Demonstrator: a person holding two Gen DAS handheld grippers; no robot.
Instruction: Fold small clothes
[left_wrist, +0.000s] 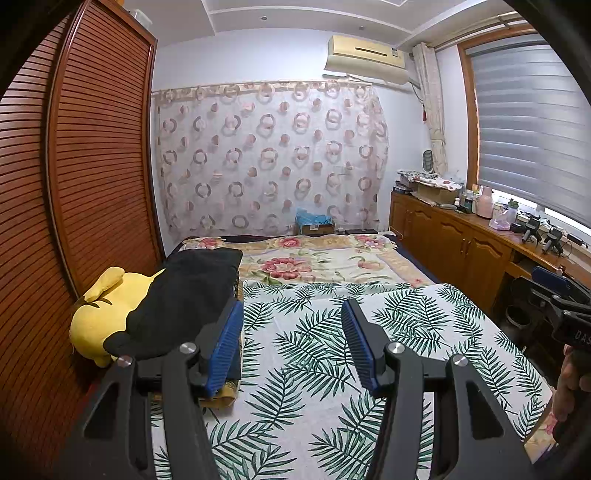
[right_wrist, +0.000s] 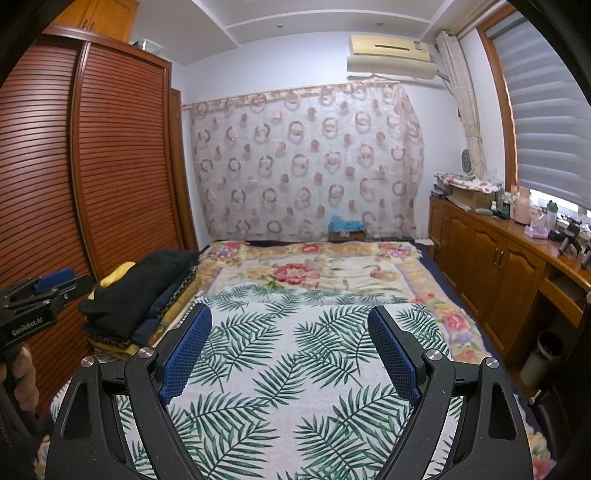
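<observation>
Grippers both idle over the bed. Left gripper (left_wrist: 291, 332) sits with jaws partly apart, nothing between the blue pads, only the palm-leaf sheet (left_wrist: 314, 369) under them. Right gripper (right_wrist: 290, 350) is spread wider, also holding nothing, above the same sheet. Clothes stack (right_wrist: 147, 295) lies at the sheet's left edge beside the louvred wardrobe (right_wrist: 110, 166): black garment (left_wrist: 184, 295) on top, darker and yellowish layers below, resting against a yellow plush toy (left_wrist: 107, 314). Left jaw's pad sits just beside the stack in the left wrist view; whether it touches is unclear. Floral blanket (right_wrist: 314, 273) lies beyond.
</observation>
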